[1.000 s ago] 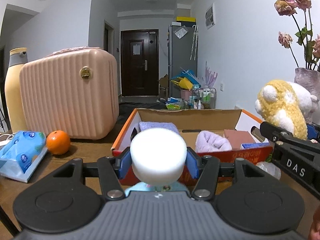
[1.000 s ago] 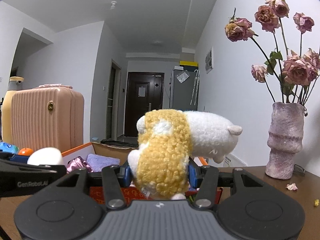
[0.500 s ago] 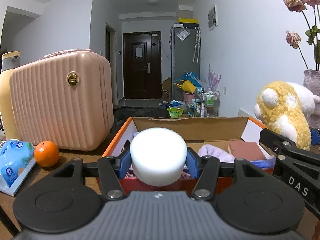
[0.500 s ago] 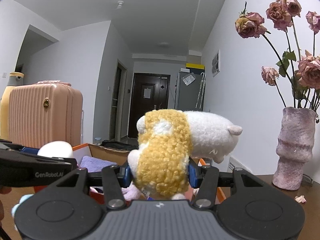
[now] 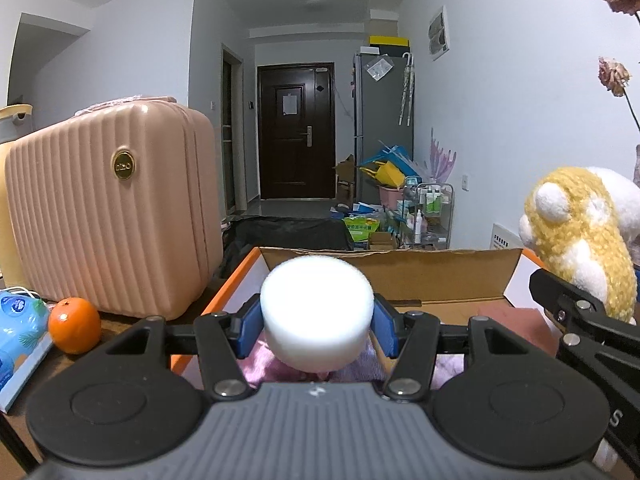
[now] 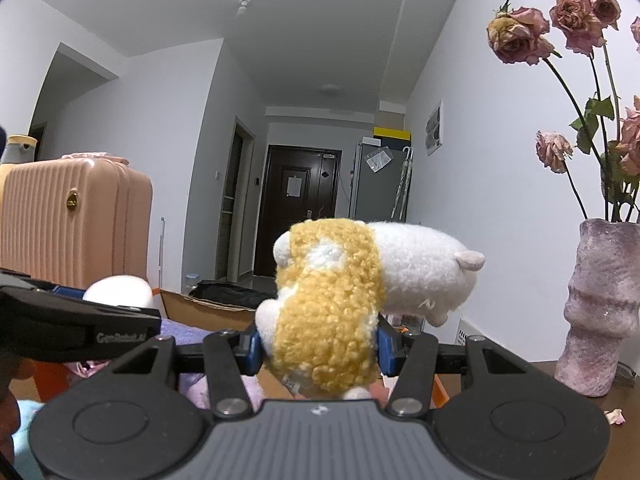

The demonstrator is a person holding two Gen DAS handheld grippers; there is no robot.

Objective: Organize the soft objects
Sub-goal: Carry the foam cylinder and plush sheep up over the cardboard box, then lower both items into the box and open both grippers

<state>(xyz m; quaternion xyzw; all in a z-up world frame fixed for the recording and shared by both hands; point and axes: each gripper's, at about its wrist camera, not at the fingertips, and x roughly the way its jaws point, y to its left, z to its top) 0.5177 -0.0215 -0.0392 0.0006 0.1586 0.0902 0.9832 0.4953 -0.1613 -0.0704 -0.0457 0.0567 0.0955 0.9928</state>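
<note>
Worktop: dark brown wood, several items resting on it.

Left edge: blue tissue pack (image 5: 16, 332), orange (image 5: 74, 331) just beside it, pink ribbed suitcase (image 5: 108, 216) behind both. Centre: open cardboard box (image 5: 400, 276) with orange outer walls. Right edge: mauve vase (image 6: 600, 304) upright; fallen petal (image 6: 614, 416) near its base.

The white foam puck (image 5: 317, 312) hides most of the box (image 5: 400, 272) floor; the vase (image 6: 598, 304) and tissue pack (image 5: 16, 328) run off frame
</note>
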